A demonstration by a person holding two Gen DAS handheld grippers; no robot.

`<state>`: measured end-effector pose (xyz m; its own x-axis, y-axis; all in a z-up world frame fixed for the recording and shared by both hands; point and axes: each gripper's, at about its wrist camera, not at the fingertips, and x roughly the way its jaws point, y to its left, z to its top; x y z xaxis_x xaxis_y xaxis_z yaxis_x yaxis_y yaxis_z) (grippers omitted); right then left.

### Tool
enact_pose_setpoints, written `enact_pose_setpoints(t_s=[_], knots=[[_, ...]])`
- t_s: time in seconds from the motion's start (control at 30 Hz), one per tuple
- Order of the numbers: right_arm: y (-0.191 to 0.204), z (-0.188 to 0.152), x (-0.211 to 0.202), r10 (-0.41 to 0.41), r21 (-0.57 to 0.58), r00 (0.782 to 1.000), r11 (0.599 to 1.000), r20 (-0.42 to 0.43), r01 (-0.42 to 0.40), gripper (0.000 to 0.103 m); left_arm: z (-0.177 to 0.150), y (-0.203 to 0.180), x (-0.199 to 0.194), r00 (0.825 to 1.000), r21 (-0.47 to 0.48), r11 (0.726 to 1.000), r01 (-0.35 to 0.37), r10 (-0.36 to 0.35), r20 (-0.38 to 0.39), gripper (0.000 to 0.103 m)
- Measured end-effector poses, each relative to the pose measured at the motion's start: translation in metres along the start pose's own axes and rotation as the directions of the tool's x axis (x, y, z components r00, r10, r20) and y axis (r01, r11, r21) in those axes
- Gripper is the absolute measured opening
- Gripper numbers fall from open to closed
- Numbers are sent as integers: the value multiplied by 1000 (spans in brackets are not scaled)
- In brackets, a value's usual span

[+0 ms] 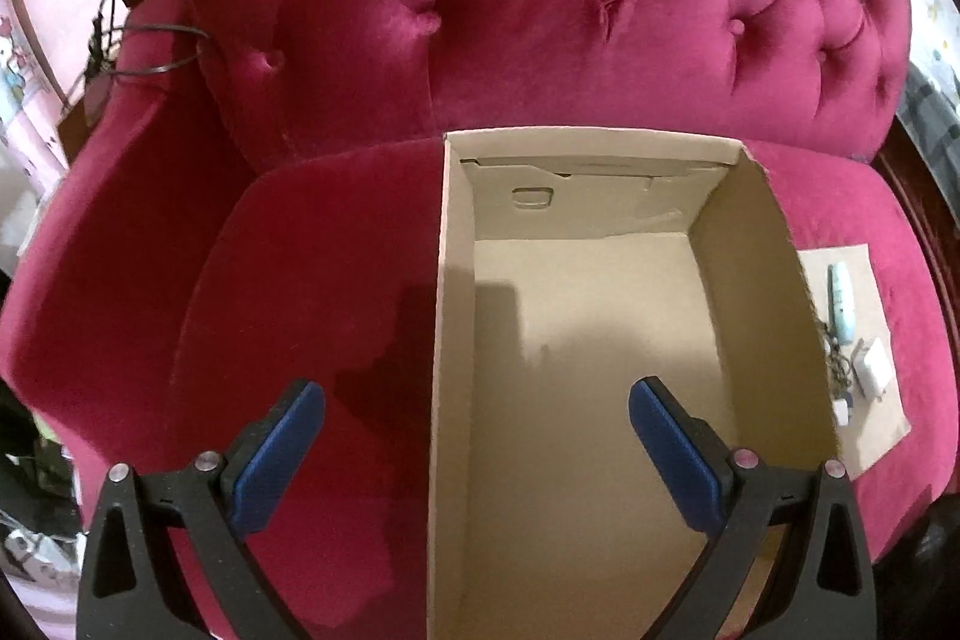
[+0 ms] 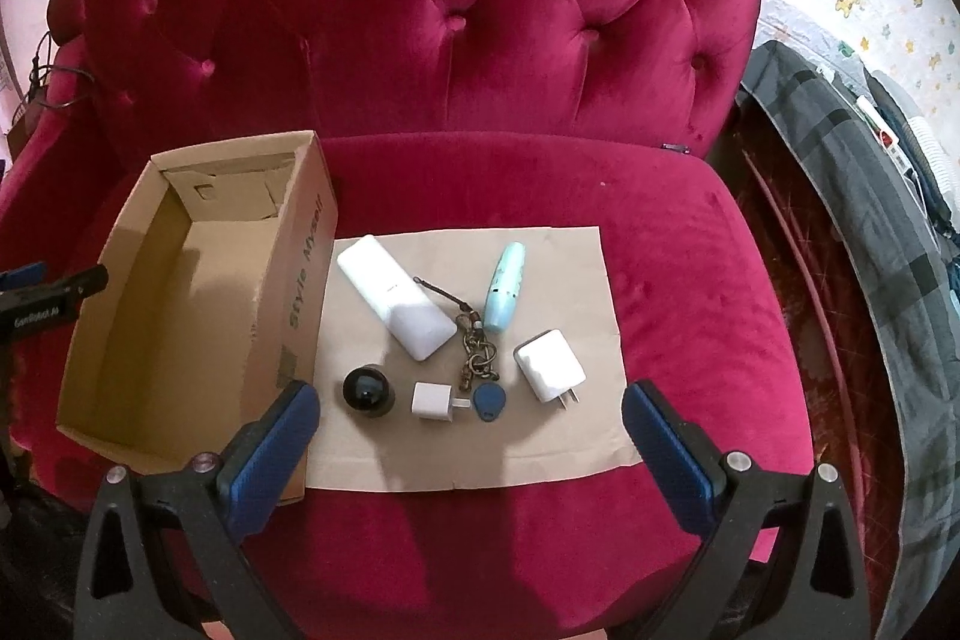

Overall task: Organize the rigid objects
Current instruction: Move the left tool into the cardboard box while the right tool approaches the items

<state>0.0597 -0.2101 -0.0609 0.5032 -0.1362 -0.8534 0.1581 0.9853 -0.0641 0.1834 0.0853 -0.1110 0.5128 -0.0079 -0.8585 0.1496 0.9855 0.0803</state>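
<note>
Hidden/cut off: cardboard box (image 1: 591, 400) runs off the bottom edge of the left wrist view; its right wall hides most of the paper sheet (image 1: 864, 316).
Left gripper (image 1: 477, 451): jaws wide apart, holding nothing, straddling the box's left wall.
Box, right view: lower left of frame (image 2: 180, 316), empty, touching the sheet.
On sheet, left to right: black ball (image 2: 368, 391), white remote (image 2: 396, 295), small white plug (image 2: 433, 401), keychain (image 2: 477, 358) with blue tag, hard to make out, teal tube (image 2: 506, 287), white charger (image 2: 549, 366).
Right gripper (image 2: 470, 445): spread open, empty, hovering at the sheet's near edge.
Surroundings: red tufted armchair (image 2: 420, 10); grey plaid cloth (image 2: 870, 232), far right.

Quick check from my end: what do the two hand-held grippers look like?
Both match: the left hand-held gripper and the right hand-held gripper have black plastic frames with silver rivets and blue textured finger pads. White lettering marks the left one's side.
</note>
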Motion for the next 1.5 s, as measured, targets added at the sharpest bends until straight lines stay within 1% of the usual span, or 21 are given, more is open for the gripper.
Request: enact_pose_setpoints(t_s=[0.1, 0.27, 0.33, 0.43, 0.5, 0.53, 0.57, 0.6, 0.63, 0.67, 0.7, 0.77, 0.8, 0.87, 0.9, 0.93, 1.03, 1.23, 1.4, 1.5], knots=[[0, 0, 5, -7, 1, 1000, 1000, -6, 7, 103, 1, 7, 18, 1000, -7, 1000, -4, 3, -24, 103], [0, 0, 17, -14, 14, 1000, 1000, -22, 14, 103, 0, 17, 41, 999, -9, 1000, 9, -10, -35, 103], [0, -1, 21, -17, 15, 999, 1000, -30, 17, 103, 0, 19, 45, 999, -15, 1000, 10, -11, -41, 103], [1, -3, 26, -21, 15, 999, 1000, -37, 21, 103, 1, 20, 47, 998, -27, 999, 45, -46, -37, 103], [1, -3, 28, -26, 13, 999, 1000, -41, 27, 103, 1, 19, 49, 998, -21, 999, 50, -51, -38, 101], [2, -3, 28, -27, 12, 999, 1000, -42, 27, 103, 1, 19, 50, 998, -20, 999, 50, -51, -40, 97], [2, -3, 29, -27, 11, 999, 1000, -44, 28, 103, 1, 18, 52, 998, -20, 998, 53, -54, -44, 90], [2, -3, 30, -28, 10, 999, 1000, -44, 28, 103, 1, 18, 53, 997, -18, 998, 57, -58, -54, 86], [3, -3, 30, -29, 9, 999, 1000, -45, 29, 103, 0, 18, 55, 996, -17, 998, 59, -59, -61, 81], [3, -3, 31, -30, 9, 998, 1000, -47, 30, 103, -1, 18, 56, 996, -15, 998, 65, -65, -68, 73], [3, -4, 32, -31, 8, 998, 999, -50, 31, 103, -1, 17, 57, 995, -12, 997, 73, -73, -72, 69], [5, -5, 34, -39, -2, 998, 999, -55, 39, 103, -1, 15, 59, 993, -8, 997, 80, -81, -82, 54], [6, -6, 35, -39, -3, 998, 999, -54, 39, 103, -2, 15, 59, 993, -7, 997, 83, -83, -87, 50], [6, -7, 38, -37, -2, 998, 999, -58, 37, 103, -3, 14, 63, 990, -8, 996, 94, -94, -107, 28], [6, -7, 39, -38, -2, 997, 999, -60, 38, 103, -4, 14, 67, 990, -4, 997, 73, -73, -119, 24], [5, -8, 40, -39, -2, 997, 999, -61, 39, 103, -4, 15, 68, 991, -2, 998, 60, -60, -122, 15], [3, -8, 42, -41, 4, 998, 999, -56, 42, 103, -3, 19, 68, 990, -20, 997, 71, -73, -123, 15], [-4, -12, 51, -43, 14, 997, 999, -67, 44, 103, -2, 18, 66, 992, -10, 998, 57, -58, -115, 15], [-12, -11, 62, -71, -18, 995, 997, -74, 70, 103, -3, 18, 67, 991, -30, 997, 70, -73, -115, 15], [-20, -6, 71, -62, -24, 995, 998, -79, 60, 103, -3, 17, 66, 991, -20, 998, 65, -67, -113, 15]])
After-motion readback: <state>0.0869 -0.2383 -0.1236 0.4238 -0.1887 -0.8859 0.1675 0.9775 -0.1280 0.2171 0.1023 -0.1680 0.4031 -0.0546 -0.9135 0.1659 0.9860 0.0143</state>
